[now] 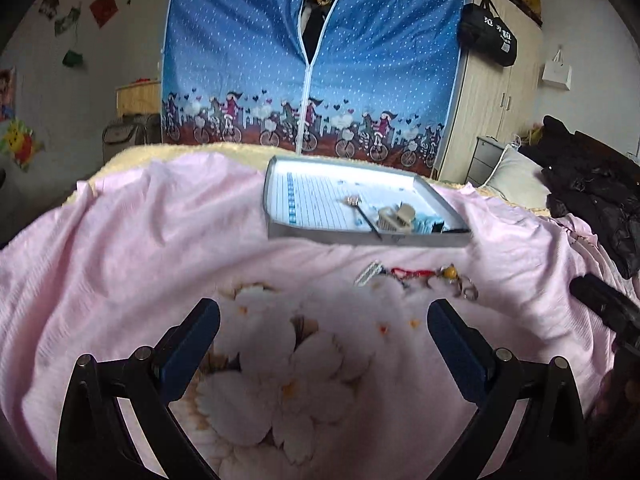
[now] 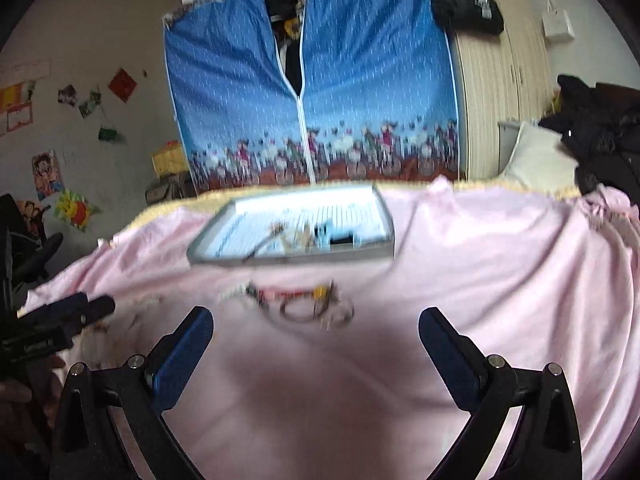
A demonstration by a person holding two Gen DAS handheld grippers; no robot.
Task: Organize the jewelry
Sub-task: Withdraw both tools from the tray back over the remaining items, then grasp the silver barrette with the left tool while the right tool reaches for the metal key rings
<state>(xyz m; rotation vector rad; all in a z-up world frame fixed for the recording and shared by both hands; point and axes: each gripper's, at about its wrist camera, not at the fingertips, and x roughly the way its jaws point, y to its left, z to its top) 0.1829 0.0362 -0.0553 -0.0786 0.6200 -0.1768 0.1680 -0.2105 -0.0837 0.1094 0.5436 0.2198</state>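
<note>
A shallow grey box lid (image 1: 362, 236) (image 2: 292, 258) lies on the pink blanket, holding a hairpin (image 1: 362, 212), a beige hair claw (image 1: 396, 218) and small blue items. In front of it on the blanket lies a loose pile of jewelry (image 1: 420, 278) (image 2: 298, 300): a silver clip, a red cord, a yellow bead, rings. My left gripper (image 1: 324, 322) hovers open over the flower print, short and left of the pile. My right gripper (image 2: 316, 330) is open too, just short of the pile, empty. Each gripper shows at the other view's edge.
The pink blanket (image 1: 120, 248) covers a bed with a yellow layer beneath. A dark coat (image 1: 596, 200) and a pillow (image 1: 516, 180) lie at the right. A blue zipped fabric wardrobe (image 1: 308, 60) stands behind the bed, a wooden wardrobe (image 1: 492, 100) beside it.
</note>
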